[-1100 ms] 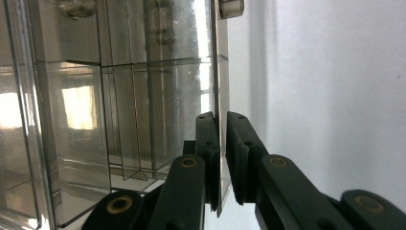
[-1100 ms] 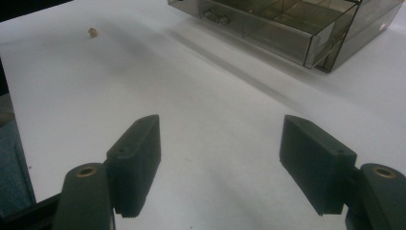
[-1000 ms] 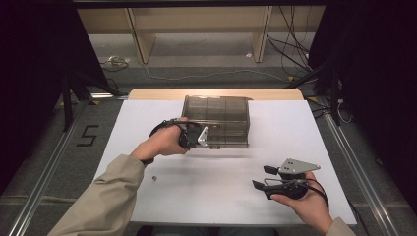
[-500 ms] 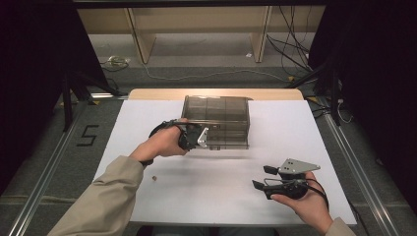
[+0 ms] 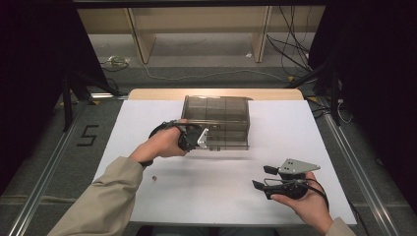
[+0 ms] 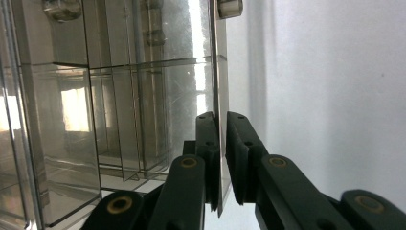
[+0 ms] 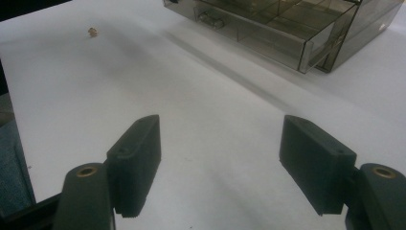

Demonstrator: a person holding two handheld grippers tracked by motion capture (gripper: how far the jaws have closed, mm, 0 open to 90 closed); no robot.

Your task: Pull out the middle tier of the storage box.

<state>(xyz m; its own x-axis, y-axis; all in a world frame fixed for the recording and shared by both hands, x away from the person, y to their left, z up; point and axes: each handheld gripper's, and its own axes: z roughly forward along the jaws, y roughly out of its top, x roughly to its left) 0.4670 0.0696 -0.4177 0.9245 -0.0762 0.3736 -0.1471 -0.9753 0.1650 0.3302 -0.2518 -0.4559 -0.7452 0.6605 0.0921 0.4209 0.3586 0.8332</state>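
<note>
Pinching the thin front panel of the drawer [image 6: 218, 96] edge-on between nearly closed jaws, the left gripper [image 5: 196, 137] sits at the near-left corner of the box [image 5: 216, 120], so any pull runs toward the person, while the right gripper [image 5: 265, 178] waits well apart, wide open, holding nothing.

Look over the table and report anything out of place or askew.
A drawer of the smoky clear drawer box stands pulled out, its front panel pinched by the left gripper. A tiny tan piece lies loose on the white table.
</note>
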